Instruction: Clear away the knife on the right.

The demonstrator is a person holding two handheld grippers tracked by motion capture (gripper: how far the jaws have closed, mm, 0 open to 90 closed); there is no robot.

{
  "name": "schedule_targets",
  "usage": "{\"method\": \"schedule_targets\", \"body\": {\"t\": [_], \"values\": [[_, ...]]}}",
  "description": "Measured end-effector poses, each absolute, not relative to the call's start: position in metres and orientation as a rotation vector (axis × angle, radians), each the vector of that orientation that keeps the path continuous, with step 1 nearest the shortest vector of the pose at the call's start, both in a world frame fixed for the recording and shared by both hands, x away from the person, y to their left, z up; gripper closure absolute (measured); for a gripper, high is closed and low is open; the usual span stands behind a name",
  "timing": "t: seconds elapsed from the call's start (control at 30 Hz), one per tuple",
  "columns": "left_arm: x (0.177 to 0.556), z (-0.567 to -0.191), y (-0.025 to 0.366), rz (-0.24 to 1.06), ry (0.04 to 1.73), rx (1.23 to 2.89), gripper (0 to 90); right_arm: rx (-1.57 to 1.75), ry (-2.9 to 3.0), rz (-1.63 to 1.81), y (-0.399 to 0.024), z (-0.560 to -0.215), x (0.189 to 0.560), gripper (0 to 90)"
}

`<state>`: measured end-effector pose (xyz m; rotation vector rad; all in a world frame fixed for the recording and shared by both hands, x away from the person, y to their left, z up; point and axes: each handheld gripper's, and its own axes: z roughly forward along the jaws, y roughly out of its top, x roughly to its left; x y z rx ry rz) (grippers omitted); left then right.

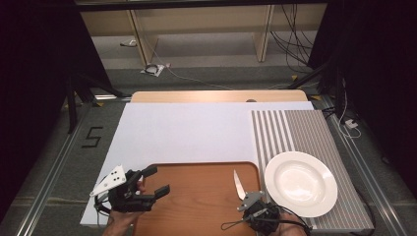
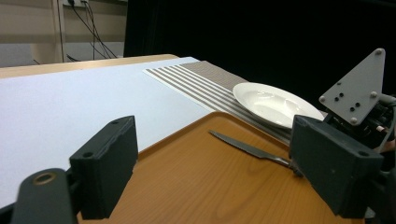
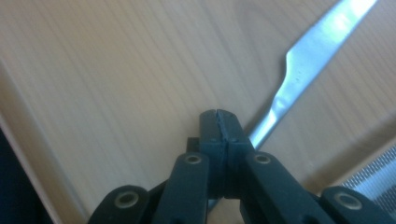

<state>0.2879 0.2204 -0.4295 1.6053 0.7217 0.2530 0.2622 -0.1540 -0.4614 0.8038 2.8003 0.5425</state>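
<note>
The right gripper (image 3: 218,116) has its jaws pressed together over the handle of the knife (image 1: 239,185), which lies on the wooden tray (image 1: 196,206) near its right edge. The left gripper (image 1: 150,182) hangs spread apart and empty above the tray's left side. A white plate (image 1: 301,183) sits just beside the tray on the striped mat (image 1: 295,128).

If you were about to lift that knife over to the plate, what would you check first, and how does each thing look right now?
1. Right tongs closed: ok, the jaws are pressed together.
2. Silver metal table knife actually gripped: cannot tell; its handle passes under the closed jaws in the right gripper view.
3. Knife resting on the brown wooden tray: ok, the blade lies flat, pointing away from the person.
4. Round white ceramic plate free to receive it: ok, nothing lies on it.
5. Left tongs out of the way: ok, open over the tray's left side, apart from the knife.
</note>
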Motion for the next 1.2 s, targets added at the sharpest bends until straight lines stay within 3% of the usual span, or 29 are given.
{"method": "schedule_targets", "body": {"t": [0.87, 0.97, 1.03, 1.2], "values": [[0.288, -0.43, 0.221, 0.253, 0.726, 1.602, 15.6, 0.881, 2.773, 0.553, -0.175, -0.461, 0.262, 90.0], [0.288, -0.43, 0.221, 0.252, 0.724, 1.602, 15.6, 0.914, 2.731, 0.6, -0.178, -0.459, 0.263, 82.7], [0.288, -0.43, 0.22, 0.252, 0.723, 1.605, 15.6, 0.921, 2.683, 0.694, -0.182, -0.455, 0.264, 71.5], [0.288, -0.43, 0.22, 0.251, 0.719, 1.609, 15.6, 0.944, 2.568, 0.826, -0.189, -0.447, 0.266, 59.1]]}}
